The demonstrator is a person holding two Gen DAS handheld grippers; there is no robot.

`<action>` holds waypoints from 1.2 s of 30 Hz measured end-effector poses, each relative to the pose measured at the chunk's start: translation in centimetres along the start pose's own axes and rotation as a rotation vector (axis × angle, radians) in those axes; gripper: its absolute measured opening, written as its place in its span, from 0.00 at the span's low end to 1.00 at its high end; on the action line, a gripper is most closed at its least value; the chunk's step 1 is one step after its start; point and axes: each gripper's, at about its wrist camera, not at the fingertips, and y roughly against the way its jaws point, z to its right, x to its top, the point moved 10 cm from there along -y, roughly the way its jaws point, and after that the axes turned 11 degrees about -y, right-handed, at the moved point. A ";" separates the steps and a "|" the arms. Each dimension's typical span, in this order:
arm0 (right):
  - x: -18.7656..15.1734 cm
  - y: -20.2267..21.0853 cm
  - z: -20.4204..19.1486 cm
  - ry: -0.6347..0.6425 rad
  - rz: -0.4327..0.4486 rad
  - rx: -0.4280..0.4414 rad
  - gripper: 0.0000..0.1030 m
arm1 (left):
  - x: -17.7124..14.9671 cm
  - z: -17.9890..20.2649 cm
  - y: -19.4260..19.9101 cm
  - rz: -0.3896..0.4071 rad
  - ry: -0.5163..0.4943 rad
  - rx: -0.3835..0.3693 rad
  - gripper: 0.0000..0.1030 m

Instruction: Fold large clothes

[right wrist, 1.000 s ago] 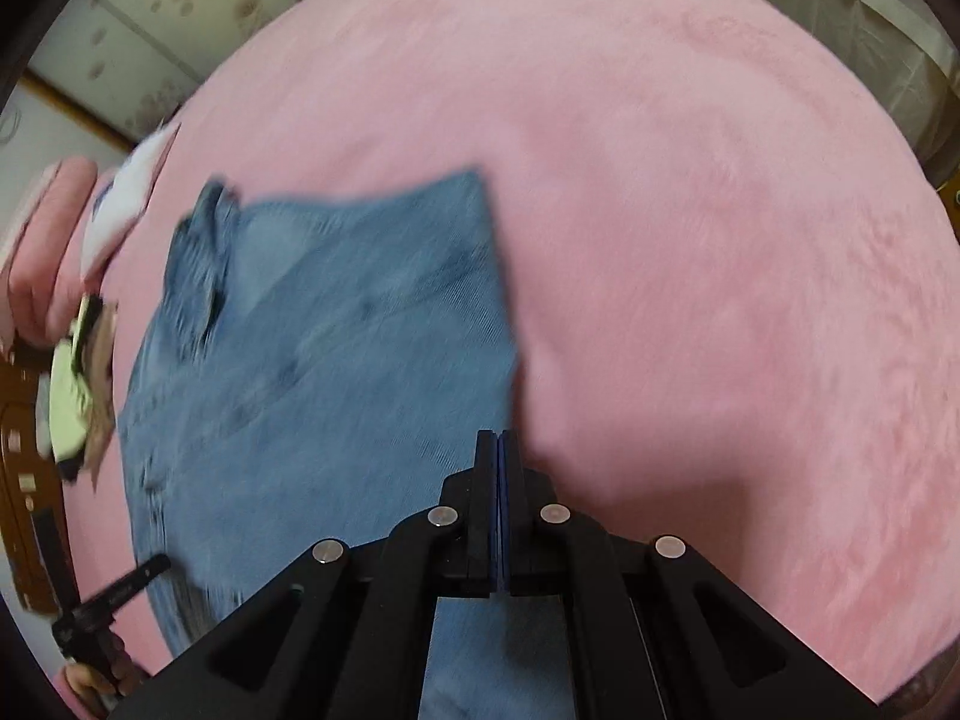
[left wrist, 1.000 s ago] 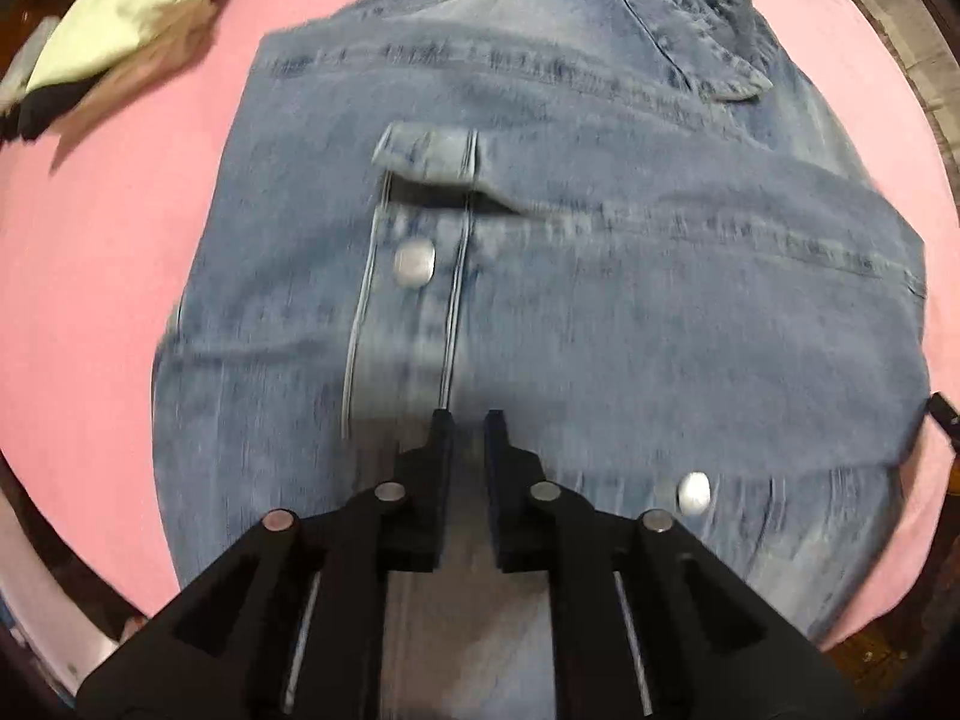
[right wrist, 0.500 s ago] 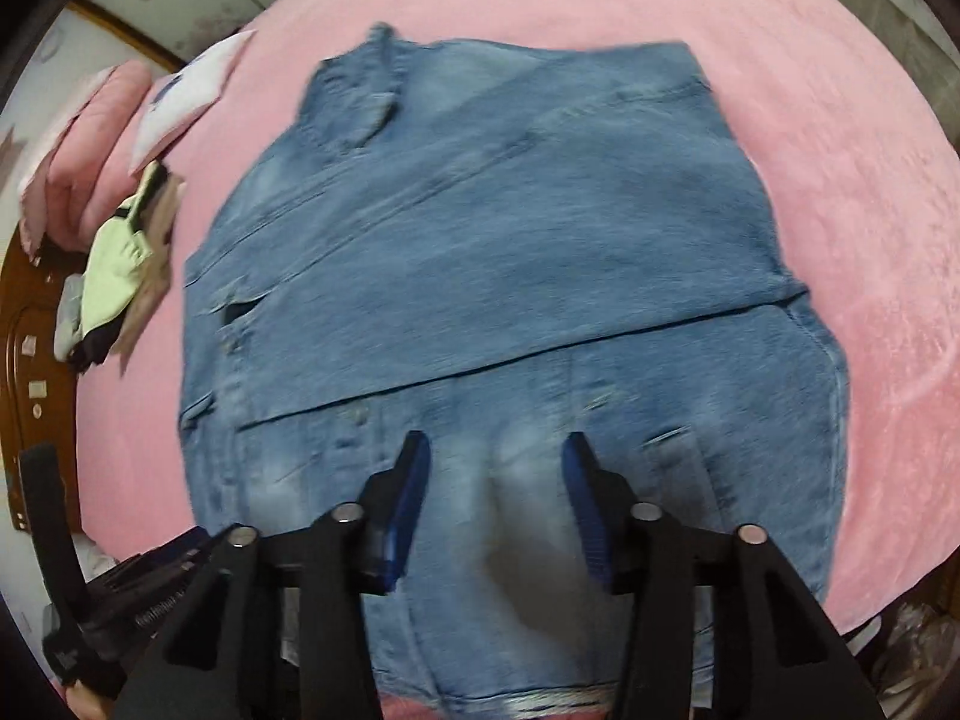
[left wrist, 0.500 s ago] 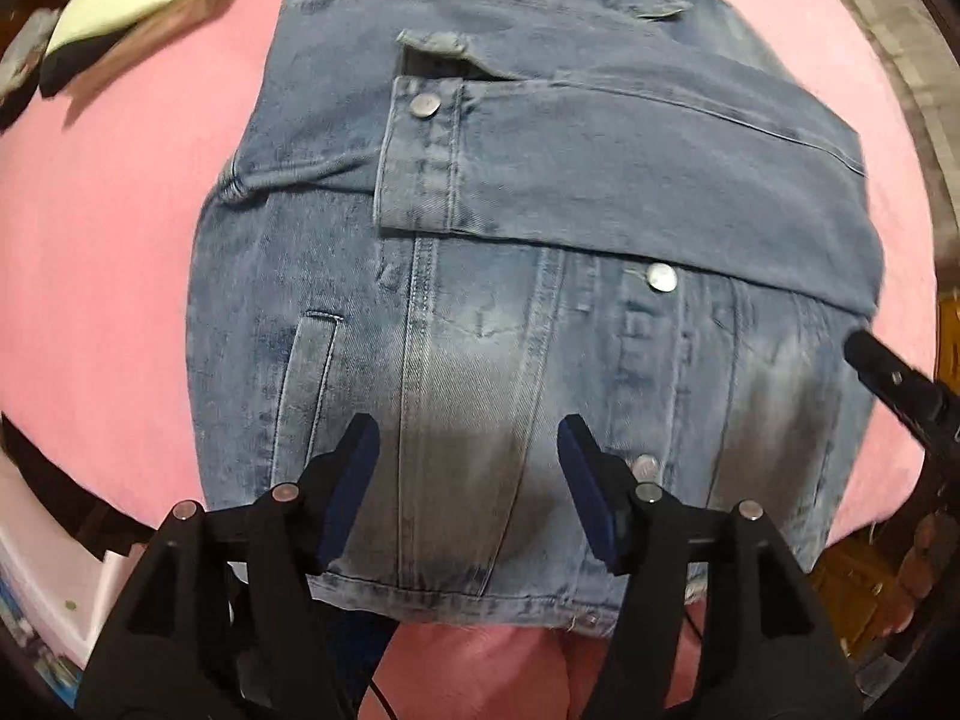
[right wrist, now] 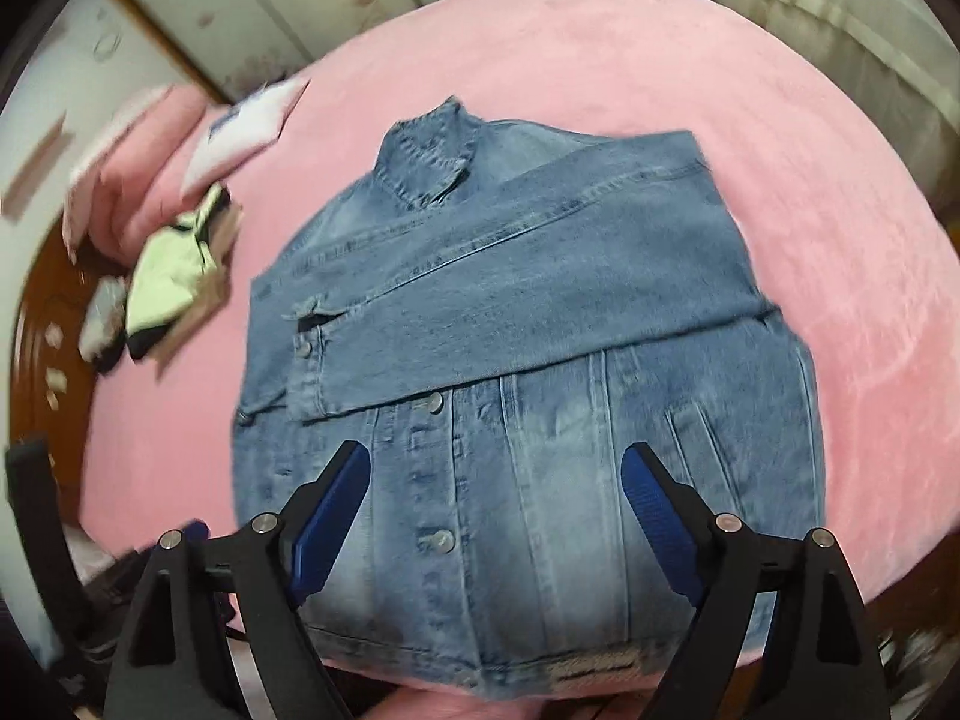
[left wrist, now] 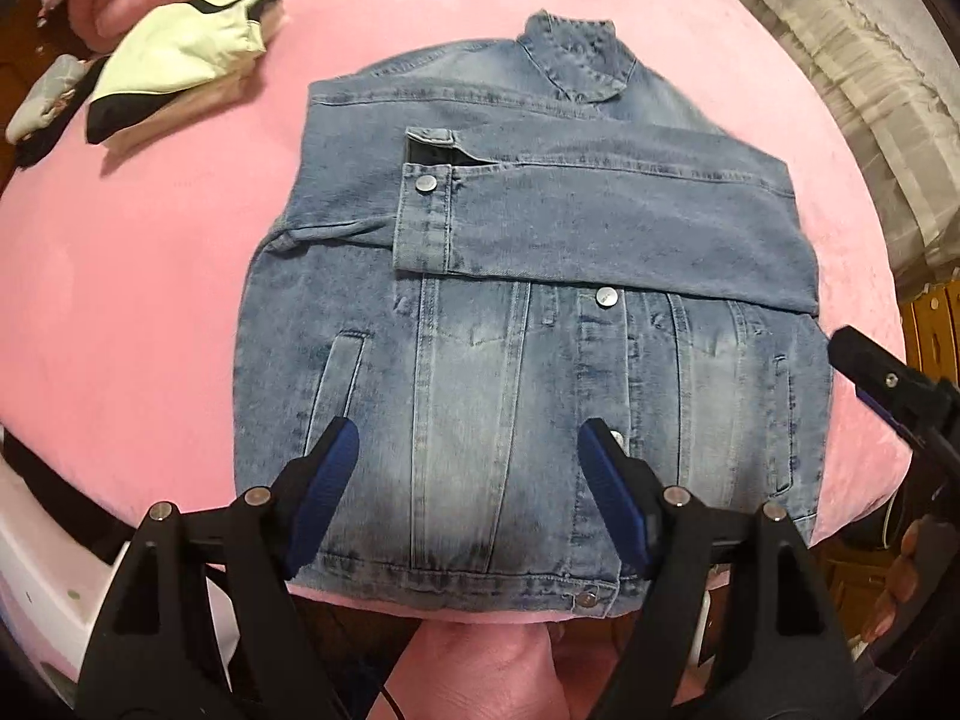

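A blue denim jacket lies front up on the pink bed, collar away from me. Both sleeves are folded across its chest; the upper sleeve's buttoned cuff points left. My left gripper hovers above the jacket's lower hem, its jaws opening, nothing between the blue pads. My right gripper hangs over the hem too, jaws opening wide and empty. In the left wrist view the right gripper also shows at the right edge.
A folded pale green and black garment lies at the bed's far left, next to pink pillows. A white frilled curtain or cover is at the right. Dark wooden furniture stands left of the bed.
Both grippers let go of the sleeve and opened. They pulled back and up toward the hem, so the whole jacket now shows with the sleeve lying across its chest.
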 end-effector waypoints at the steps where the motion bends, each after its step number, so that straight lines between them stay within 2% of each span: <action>1: -0.3 0.4 0.5 -0.025 0.007 0.012 0.85 | -0.4 -0.1 0.4 0.009 0.013 0.010 0.71; 5: -1.5 1.9 2.4 -0.069 0.048 0.049 0.85 | -2.3 -0.7 2.0 0.050 0.086 0.020 0.71; 8: -3.0 3.5 4.4 -0.099 0.084 0.084 0.87 | -5.0 -1.7 3.2 0.076 0.165 0.030 0.71; 12: -5.4 5.6 8.1 -0.132 0.128 0.113 0.87 | -9.6 -3.2 4.2 0.089 0.291 0.013 0.71; 15: -7.4 6.9 11.2 -0.176 0.154 0.134 0.88 | -13.0 -5.1 4.5 0.090 0.360 0.036 0.71; 20: -9.9 8.1 16.5 -0.274 0.175 0.161 0.88 | -17.0 -8.3 4.4 0.118 0.419 0.060 0.71; 23: -11.0 8.0 19.7 -0.311 0.191 0.166 0.88 | -18.8 -9.8 3.4 0.119 0.440 0.038 0.71; 27: -12.2 6.9 23.9 -0.321 0.210 0.099 0.88 | -20.3 -11.0 1.4 0.118 0.455 0.020 0.71; 29: -12.6 5.8 25.5 -0.326 0.188 0.074 0.87 | -21.0 -11.7 -0.2 0.098 0.474 0.018 0.71; 31: -13.2 4.2 26.9 -0.352 0.144 0.090 0.81 | -21.3 -12.4 -1.7 0.085 0.492 0.025 0.71; 33: -13.2 3.0 27.7 -0.373 0.119 0.109 0.74 | -21.2 -12.7 -3.0 0.087 0.513 0.000 0.71; 36: -12.7 0.6 28.8 -0.381 0.096 0.109 0.70 | -20.5 -12.9 -4.9 0.089 0.530 -0.037 0.71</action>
